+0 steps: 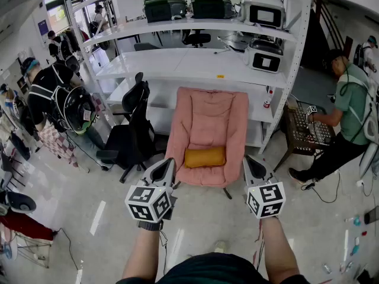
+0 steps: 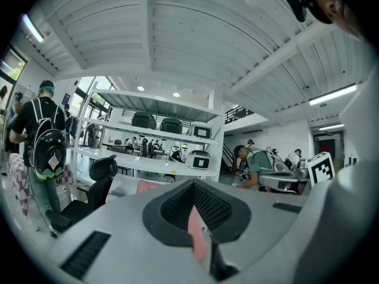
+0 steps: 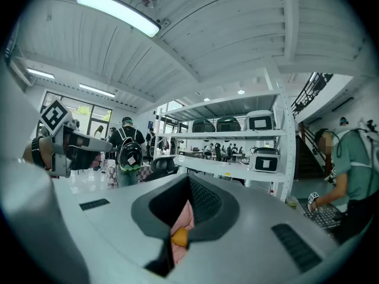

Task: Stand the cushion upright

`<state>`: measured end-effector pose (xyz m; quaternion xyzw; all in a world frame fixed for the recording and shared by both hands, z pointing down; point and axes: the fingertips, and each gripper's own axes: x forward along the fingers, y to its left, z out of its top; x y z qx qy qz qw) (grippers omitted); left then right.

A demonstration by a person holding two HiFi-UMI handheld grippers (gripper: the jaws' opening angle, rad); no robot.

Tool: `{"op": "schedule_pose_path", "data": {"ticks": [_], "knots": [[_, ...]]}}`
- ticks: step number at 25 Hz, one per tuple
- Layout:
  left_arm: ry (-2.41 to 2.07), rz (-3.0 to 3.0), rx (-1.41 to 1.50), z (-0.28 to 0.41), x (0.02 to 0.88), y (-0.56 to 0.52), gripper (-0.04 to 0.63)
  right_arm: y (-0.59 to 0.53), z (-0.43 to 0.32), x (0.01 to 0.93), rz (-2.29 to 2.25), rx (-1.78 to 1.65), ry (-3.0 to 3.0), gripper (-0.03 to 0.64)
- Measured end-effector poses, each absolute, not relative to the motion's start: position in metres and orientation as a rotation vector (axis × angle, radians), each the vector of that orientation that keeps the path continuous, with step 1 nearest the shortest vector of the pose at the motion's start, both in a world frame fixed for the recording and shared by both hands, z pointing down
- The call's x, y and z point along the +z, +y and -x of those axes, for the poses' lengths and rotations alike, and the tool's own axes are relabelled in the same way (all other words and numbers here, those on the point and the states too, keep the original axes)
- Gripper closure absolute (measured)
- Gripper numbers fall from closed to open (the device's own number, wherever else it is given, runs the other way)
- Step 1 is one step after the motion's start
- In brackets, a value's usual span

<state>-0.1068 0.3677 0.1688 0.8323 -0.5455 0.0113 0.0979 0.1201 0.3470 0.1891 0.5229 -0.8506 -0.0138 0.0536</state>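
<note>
Head view: the yellow cushion [image 1: 204, 157] is lying flat on the seat of the pink chair [image 1: 204, 177]. Left gripper view: left claw [image 2: 198, 229] pinched closed, empty. Right gripper view: right claw [image 3: 177, 229] likewise. We're wanting both opening, gripping the cushion's ends, tipping it against the backrest [image 1: 207, 108].

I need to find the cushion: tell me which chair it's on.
The pink padded chair, straight ahead by the white shelving; the yellow cushion lies flat on its seat. The black office chair at its left holds none.
</note>
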Motion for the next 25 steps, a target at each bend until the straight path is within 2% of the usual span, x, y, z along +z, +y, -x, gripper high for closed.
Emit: {"op": "schedule_pose_path", "data": {"ticks": [10,25], "knots": [[-1.614,-2.445,0.039,0.088,0.180,0.354,0.591,0.333,-0.132,0.202,-1.540,-0.036,-2.595,0.615],[-1.693,-2.370,0.078,0.052,0.208,0.320,0.591,0.290,-0.177,0.238,-1.500,0.145,-2.681,0.615]]}}
